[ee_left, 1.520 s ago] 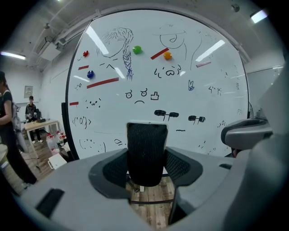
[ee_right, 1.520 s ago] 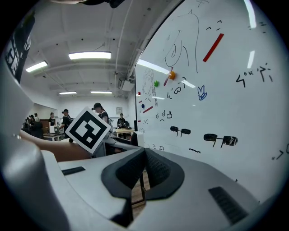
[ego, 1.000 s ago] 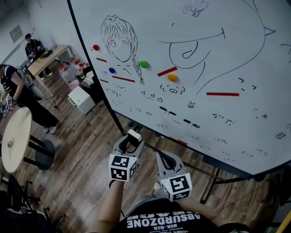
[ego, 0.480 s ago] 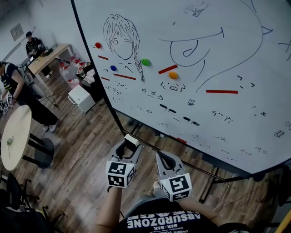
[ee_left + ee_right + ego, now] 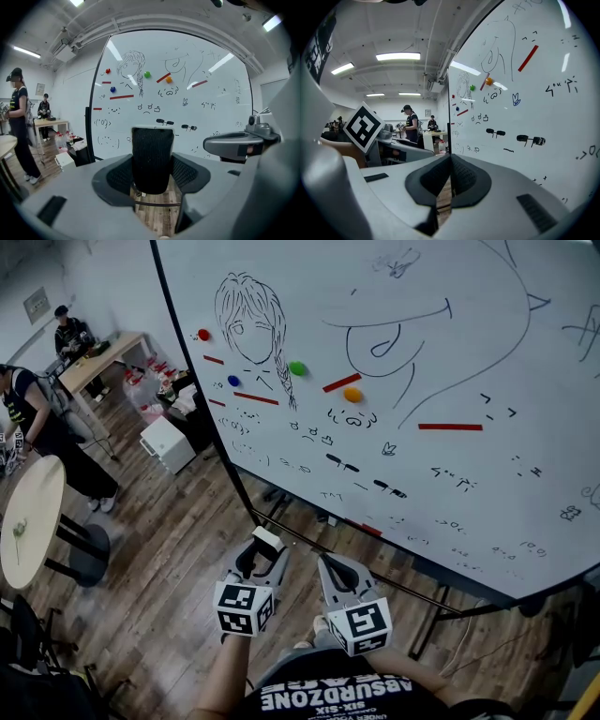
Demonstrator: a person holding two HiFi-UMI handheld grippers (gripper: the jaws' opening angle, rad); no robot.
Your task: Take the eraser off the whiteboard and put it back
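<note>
The eraser [image 5: 268, 540], a white-backed block with black felt [image 5: 151, 159], stands upright between the jaws of my left gripper [image 5: 262, 550], which is shut on it. It is held clear of the whiteboard [image 5: 441, 343], just in front of the board's lower left edge. The board carries drawings, round magnets and red strips. My right gripper [image 5: 330, 565] hangs beside the left one, its jaws shut with nothing between them [image 5: 450, 174]. It points along the board's face.
The board's dark frame and stand legs [image 5: 433, 617] run along the wooden floor ahead. A round table [image 5: 30, 521], a standing person [image 5: 42, 432] and a white box [image 5: 167, 443] are at the left. Another person is at a far desk [image 5: 70, 334].
My left gripper with the eraser has drawn back from the board's lower edge toward my body. The right gripper has stayed where it was.
</note>
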